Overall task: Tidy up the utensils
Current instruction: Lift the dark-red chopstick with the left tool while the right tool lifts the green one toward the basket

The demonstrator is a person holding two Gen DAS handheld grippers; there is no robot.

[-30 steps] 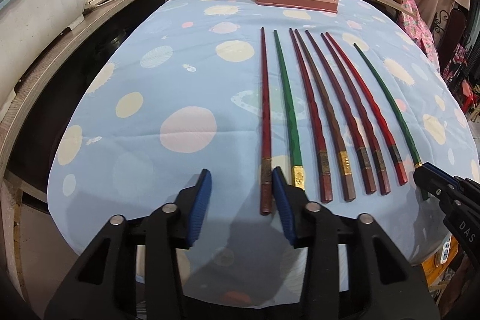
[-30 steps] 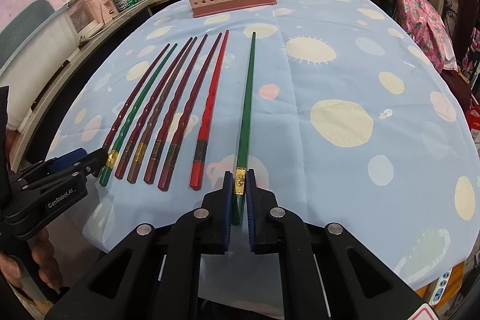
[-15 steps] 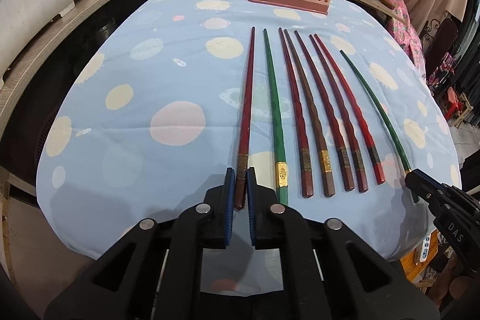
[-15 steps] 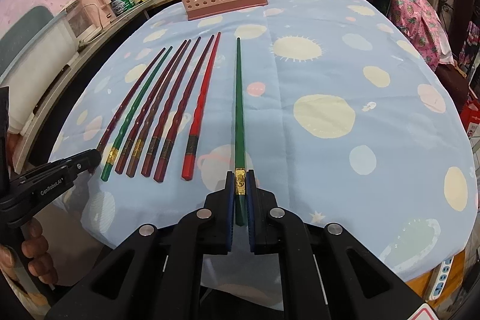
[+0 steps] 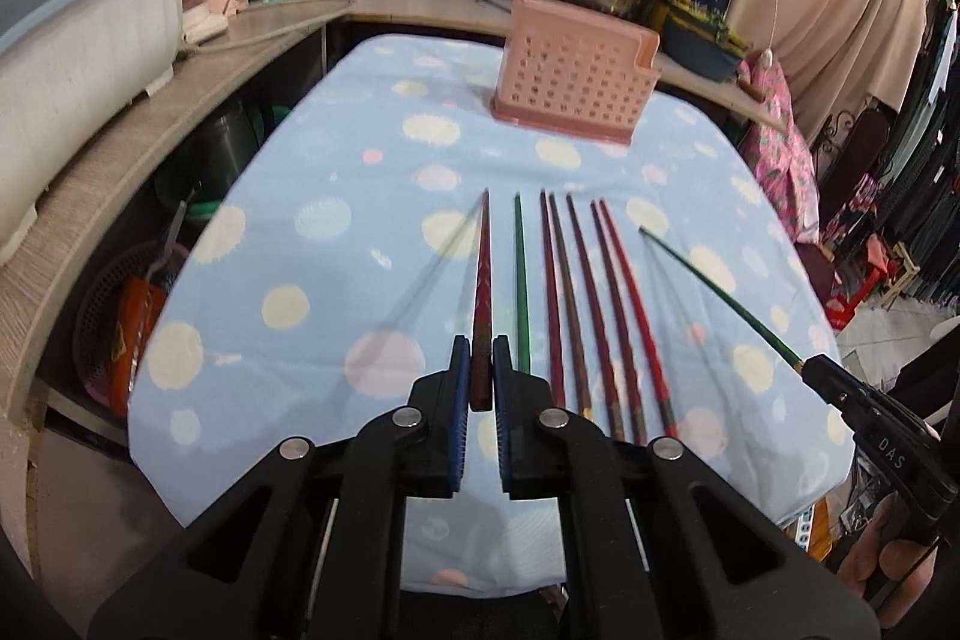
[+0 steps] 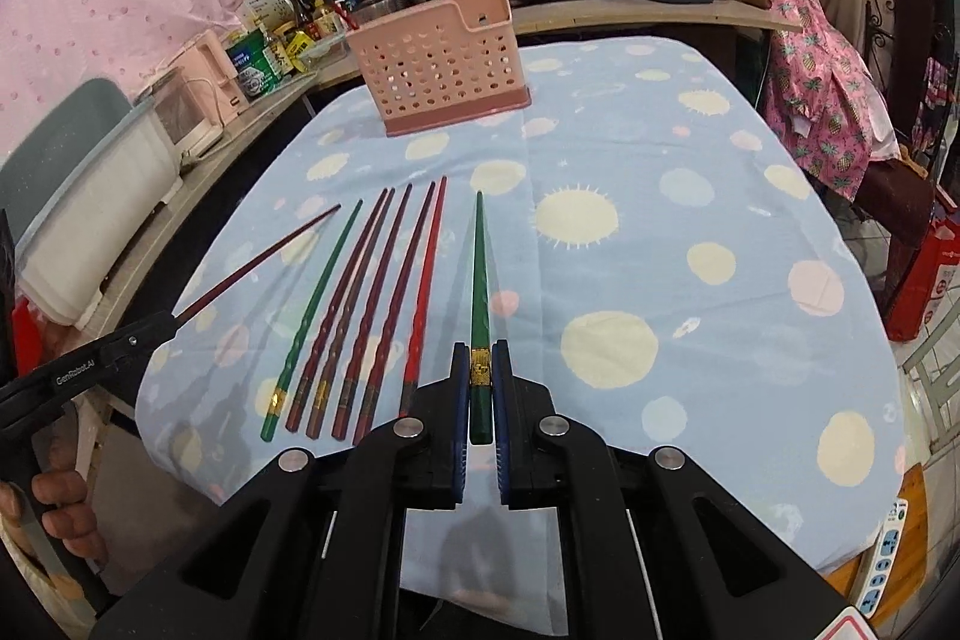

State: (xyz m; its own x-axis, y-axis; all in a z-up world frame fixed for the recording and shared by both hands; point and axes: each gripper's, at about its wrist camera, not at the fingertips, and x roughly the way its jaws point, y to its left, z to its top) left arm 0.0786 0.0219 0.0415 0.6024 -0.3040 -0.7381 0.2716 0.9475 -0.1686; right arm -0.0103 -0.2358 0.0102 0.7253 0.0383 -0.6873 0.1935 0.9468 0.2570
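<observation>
Chopsticks (image 5: 482,280) (image 6: 479,280) clamped, both grippers (image 5: 477,370) (image 6: 478,376) angled downward.

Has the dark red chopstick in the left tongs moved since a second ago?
Yes. The dark red chopstick has lifted off the tablecloth, casting a shadow, while the green chopstick beside it lies flat.

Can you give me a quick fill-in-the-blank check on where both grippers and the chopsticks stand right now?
1. The left gripper is shut on a dark ____ chopstick.
2. The right gripper is shut on a ____ chopstick.
3. ____ chopsticks lie on the tablecloth.
4. The pink holder has ____ chopsticks in it.

Missing words: red; green; six; no
</observation>
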